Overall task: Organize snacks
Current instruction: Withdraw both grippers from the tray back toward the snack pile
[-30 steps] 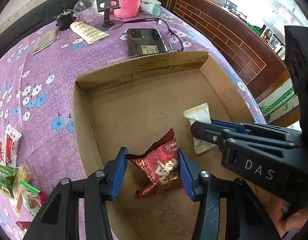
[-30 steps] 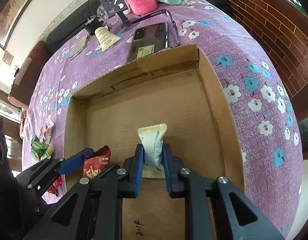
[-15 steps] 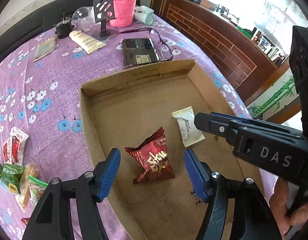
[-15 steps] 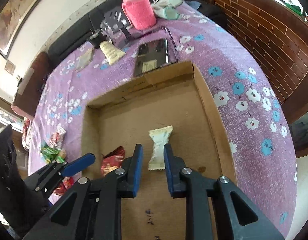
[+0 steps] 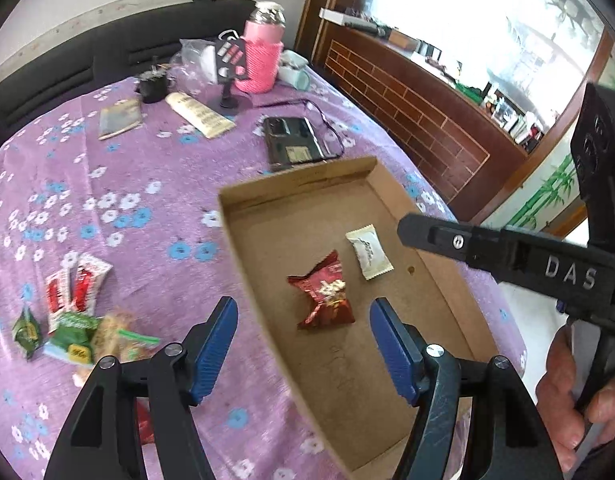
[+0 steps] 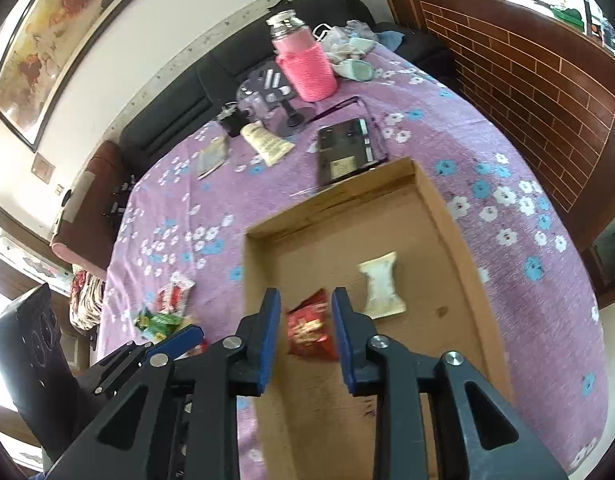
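Observation:
A shallow cardboard box (image 5: 243, 248) (image 6: 439, 216) lies on the purple flowered tablecloth. Inside lie a red snack packet (image 5: 325, 292) (image 6: 309, 328) and a white snack packet (image 5: 369, 252) (image 6: 381, 284). My left gripper (image 5: 303, 344) is open and empty, raised above the box's left wall. My right gripper (image 6: 305, 328) is open and empty, raised above the box over the red packet; it also shows in the left wrist view (image 5: 507, 252). A pile of loose snacks (image 5: 75, 316) (image 6: 163, 312) lies on the cloth left of the box.
At the table's far side stand a pink-sleeved bottle (image 5: 261, 52) (image 6: 303, 64), a phone stand (image 5: 227, 64), a cream tube (image 5: 199, 114), a dark phone (image 5: 293, 142) (image 6: 345, 152) and a small booklet (image 5: 119, 118). A black sofa and brick-patterned wall lie beyond.
Both grippers opened and let go of their packets, which now lie in the box. Both grippers rose and pulled back, drifting left.

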A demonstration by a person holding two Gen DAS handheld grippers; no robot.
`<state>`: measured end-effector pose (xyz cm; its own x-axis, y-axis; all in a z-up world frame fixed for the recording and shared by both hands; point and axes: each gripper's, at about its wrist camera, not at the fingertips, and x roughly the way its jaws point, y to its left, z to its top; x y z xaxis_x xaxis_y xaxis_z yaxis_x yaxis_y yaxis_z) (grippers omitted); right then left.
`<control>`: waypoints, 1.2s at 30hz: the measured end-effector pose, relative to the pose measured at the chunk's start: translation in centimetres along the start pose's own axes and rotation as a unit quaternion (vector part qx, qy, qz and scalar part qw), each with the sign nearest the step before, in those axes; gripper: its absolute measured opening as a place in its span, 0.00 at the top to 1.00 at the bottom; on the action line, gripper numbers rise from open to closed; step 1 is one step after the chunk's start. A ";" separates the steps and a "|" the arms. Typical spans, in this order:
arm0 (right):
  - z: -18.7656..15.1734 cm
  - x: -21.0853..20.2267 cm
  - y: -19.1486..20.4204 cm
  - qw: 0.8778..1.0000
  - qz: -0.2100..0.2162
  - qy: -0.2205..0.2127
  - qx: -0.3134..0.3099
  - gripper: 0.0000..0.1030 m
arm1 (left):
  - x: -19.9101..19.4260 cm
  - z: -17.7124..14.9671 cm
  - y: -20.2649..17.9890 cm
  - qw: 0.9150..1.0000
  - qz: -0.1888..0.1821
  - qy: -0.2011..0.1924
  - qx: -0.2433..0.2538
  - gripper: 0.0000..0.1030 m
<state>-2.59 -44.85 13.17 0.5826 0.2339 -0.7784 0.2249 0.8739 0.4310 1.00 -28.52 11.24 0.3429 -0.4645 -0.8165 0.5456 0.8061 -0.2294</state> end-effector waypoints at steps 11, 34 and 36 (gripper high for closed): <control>-3.2 1.8 6.1 0.998 0.023 0.034 -0.045 0.75 | -5.0 -3.5 5.7 0.999 0.019 -0.031 -0.035 0.28; -9.3 6.0 10.5 0.987 0.030 0.117 -0.106 0.72 | -5.2 -11.1 14.0 0.993 0.079 -0.006 -0.093 0.28; -9.1 5.9 10.1 0.988 0.029 0.116 -0.102 0.72 | -4.3 -10.3 13.3 0.995 0.081 -0.008 -0.064 0.28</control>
<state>-4.00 -30.73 8.77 0.3907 0.3561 -0.8489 0.0210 0.9185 0.3949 -1.11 -12.00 6.24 0.4308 -0.3290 -0.8403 0.3813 0.9103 -0.1610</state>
